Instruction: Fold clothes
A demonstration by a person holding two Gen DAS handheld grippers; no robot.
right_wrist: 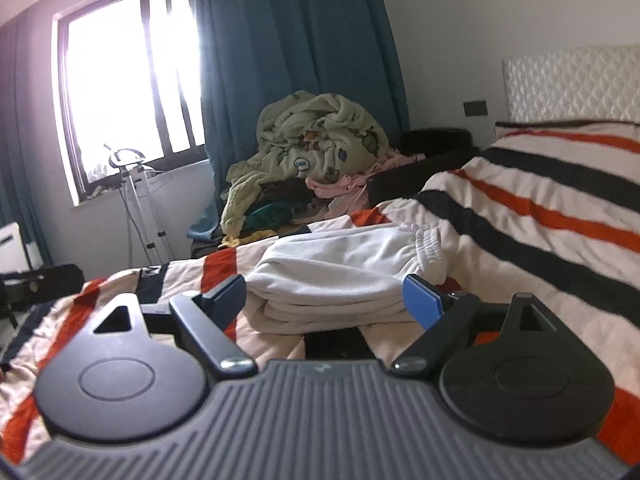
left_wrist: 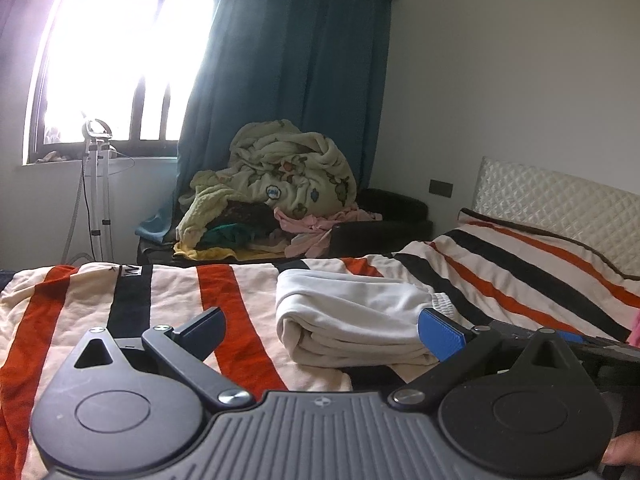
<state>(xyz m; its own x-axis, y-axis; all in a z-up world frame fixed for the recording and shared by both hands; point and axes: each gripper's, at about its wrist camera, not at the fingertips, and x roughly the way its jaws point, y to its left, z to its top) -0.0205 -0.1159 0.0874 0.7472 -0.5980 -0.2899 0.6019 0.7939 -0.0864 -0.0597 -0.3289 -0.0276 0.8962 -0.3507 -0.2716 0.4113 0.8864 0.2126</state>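
Both claws spread wide, nothing between the fingers: our left claw [left_wrist: 324, 330] hangs low over the striped bedspread [left_wrist: 168, 300], our right claw [right_wrist: 324, 300] just short of the folded white trousers [right_wrist: 344, 276]. We see those trousers lying folded in layers on the bedspread, elastic waistband [right_wrist: 430, 250] towards the quilted headboard [right_wrist: 572, 84]. Past the bed's far edge sits a dark sofa [left_wrist: 384, 220] heaped with a cream blanket [left_wrist: 288, 164] and pink clothes [left_wrist: 320, 228]. Behind hang a teal curtain [left_wrist: 296, 72] and a bright barred window [left_wrist: 128, 52].
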